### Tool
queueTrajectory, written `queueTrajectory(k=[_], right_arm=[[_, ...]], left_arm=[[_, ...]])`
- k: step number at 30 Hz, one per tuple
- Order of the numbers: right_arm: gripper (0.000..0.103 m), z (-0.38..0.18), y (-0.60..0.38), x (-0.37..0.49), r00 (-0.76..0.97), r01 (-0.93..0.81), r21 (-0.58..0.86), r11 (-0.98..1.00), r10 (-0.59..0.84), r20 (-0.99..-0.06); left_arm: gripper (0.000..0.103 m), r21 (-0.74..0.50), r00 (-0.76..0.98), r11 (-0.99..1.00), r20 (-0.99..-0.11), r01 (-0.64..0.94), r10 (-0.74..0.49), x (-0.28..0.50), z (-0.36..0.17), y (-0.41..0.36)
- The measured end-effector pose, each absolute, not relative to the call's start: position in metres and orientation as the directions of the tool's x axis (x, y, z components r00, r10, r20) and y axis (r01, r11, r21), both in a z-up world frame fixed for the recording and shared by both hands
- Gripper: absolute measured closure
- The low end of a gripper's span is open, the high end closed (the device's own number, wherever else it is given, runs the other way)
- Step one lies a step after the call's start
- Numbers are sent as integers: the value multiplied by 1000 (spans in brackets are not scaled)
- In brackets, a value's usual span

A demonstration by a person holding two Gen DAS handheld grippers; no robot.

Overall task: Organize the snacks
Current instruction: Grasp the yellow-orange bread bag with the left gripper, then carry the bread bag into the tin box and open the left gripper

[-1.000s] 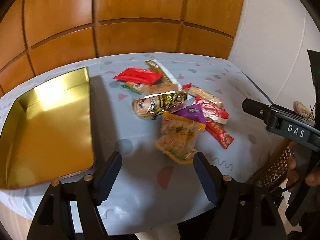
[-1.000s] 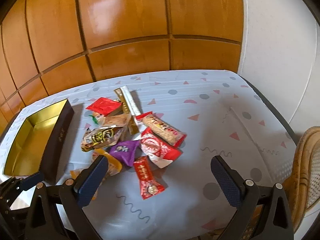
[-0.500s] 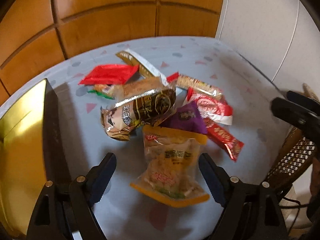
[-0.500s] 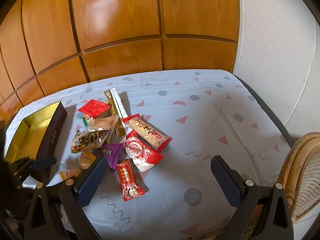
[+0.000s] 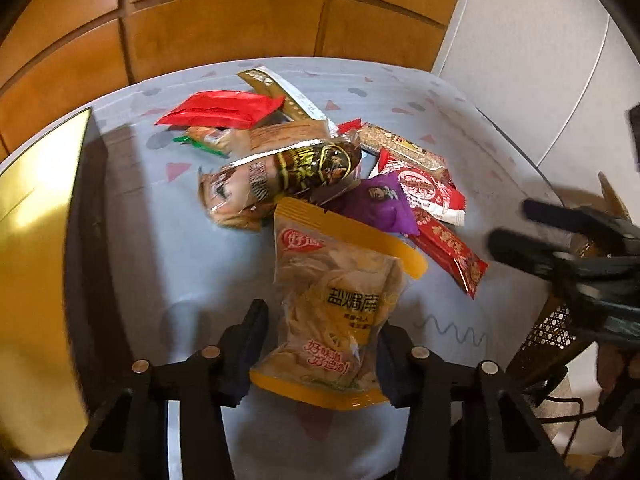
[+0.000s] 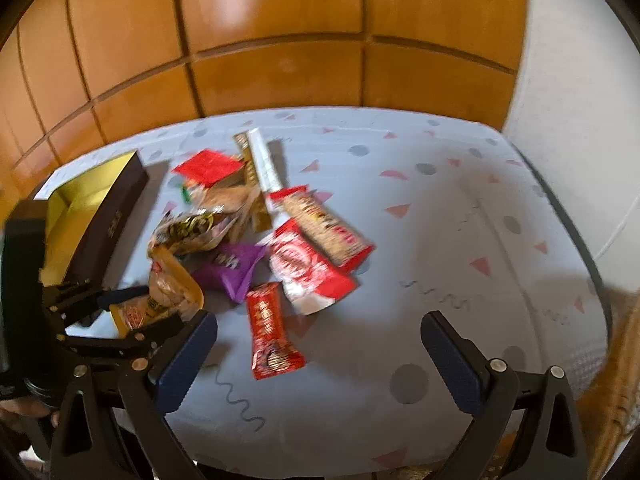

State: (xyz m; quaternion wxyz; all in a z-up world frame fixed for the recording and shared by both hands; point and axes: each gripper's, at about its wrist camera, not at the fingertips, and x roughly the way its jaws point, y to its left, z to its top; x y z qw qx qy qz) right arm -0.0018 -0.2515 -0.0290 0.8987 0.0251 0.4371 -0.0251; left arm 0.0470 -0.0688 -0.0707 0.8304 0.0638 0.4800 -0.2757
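Observation:
A yellow-edged clear snack bag [image 5: 340, 292] lies at the near end of the snack pile. My left gripper [image 5: 320, 320] straddles its lower half, and its jaws are closing with both pads against the bag's sides. The right wrist view shows that same left gripper [image 6: 148, 304] pinching the bunched bag [image 6: 172, 284]. My right gripper [image 6: 320, 320] hovers above the cloth with its jaws closing slightly and nothing between them. A small red packet [image 6: 270, 328] lies just ahead of its left finger. The open gold-lined box [image 5: 32, 220] stands to the left of the pile.
Other snacks in the pile include a dark gold bag [image 5: 292, 176], a red wrapper [image 5: 220, 110], a purple packet [image 5: 380, 204] and a red-and-white packet [image 5: 424, 188]. A wicker chair [image 6: 624, 360] stands off the table's right edge. Wood panelling [image 6: 280, 72] backs the table.
My left gripper came down and forward over the yellow bag, and its jaws drew in from wide open onto the bag's sides. My right gripper's jaws narrowed slightly.

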Motion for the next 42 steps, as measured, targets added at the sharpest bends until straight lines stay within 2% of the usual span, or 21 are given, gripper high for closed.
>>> queueTrajectory(k=[3, 7, 9, 12, 17, 21, 25, 30, 35, 42], right_arm=[[37, -44, -244, 6, 578, 31, 40, 999, 15, -816], [46, -63, -241, 19, 540, 8, 52, 999, 39, -841], [56, -71, -241, 25, 523, 0, 67, 998, 57, -850], [65, -79, -239, 30, 513, -15, 61, 998, 60, -856], [65, -80, -239, 32, 495, -43, 61, 997, 74, -866], [64, -82, -235, 34, 487, -68, 30, 997, 59, -872], [64, -82, -233, 31, 504, -82, 9, 997, 49, -862], [65, -83, -233, 27, 523, -99, 6, 995, 58, -850], [65, -82, -234, 26, 525, -108, 5, 994, 61, -849], [65, -82, -233, 27, 527, -113, -1, 994, 59, -848]], left_arm=[[54, -160, 410, 840, -815, 519, -409, 36, -60, -60], [54, -200, 428, 840, -787, 504, -445, 28, -42, -43], [54, -227, 446, 844, -766, 486, -463, 26, -29, -30], [54, -268, 491, 858, -729, 437, -478, 26, -8, -4], [54, -310, 571, 908, -706, 281, -418, 47, 19, 52], [54, -238, 600, 960, -750, 147, -277, 81, 23, 79], [54, -228, 571, 971, -789, 71, -227, 121, 13, 92], [53, -225, 511, 974, -837, 7, -196, 175, -14, 94], [50, -225, 476, 974, -856, 9, -202, 211, -33, 84], [49, -218, 474, 976, -861, -14, -185, 214, -36, 80]])
